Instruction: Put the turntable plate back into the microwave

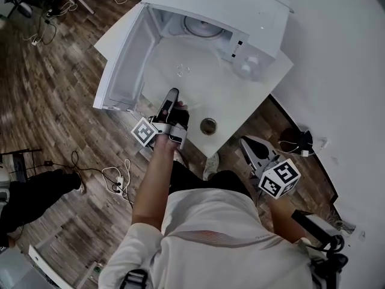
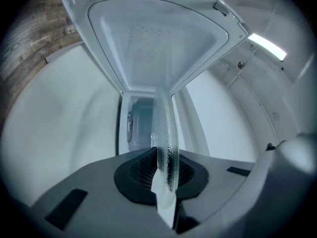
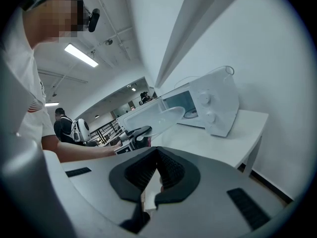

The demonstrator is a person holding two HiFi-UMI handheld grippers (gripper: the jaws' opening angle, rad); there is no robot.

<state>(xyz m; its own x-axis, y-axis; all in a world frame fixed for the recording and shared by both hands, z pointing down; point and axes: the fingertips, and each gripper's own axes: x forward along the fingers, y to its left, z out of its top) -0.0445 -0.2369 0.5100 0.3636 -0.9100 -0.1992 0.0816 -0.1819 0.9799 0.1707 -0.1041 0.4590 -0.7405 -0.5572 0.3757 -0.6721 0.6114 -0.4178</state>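
The clear glass turntable plate (image 1: 183,71) hangs level above the white table (image 1: 240,104), in front of the open microwave (image 1: 222,17). My left gripper (image 1: 172,96) is shut on its near rim. In the left gripper view the plate (image 2: 166,148) runs edge-on between the pads, pointing at the microwave cavity (image 2: 141,123) beside the swung-open door (image 2: 158,38). A roller ring (image 1: 201,26) lies inside the cavity. My right gripper (image 1: 251,148) hangs off the table's right side, shut and empty. In its own view, that gripper (image 3: 157,175) looks toward the microwave (image 3: 210,105) and the plate (image 3: 166,118).
A small dark round object (image 1: 208,126) sits on the table near its front edge. The microwave door (image 1: 123,71) stands open to the left, overhanging the table. Cables (image 1: 117,176) lie on the wood floor. Another person (image 3: 62,125) stands far off in the right gripper view.
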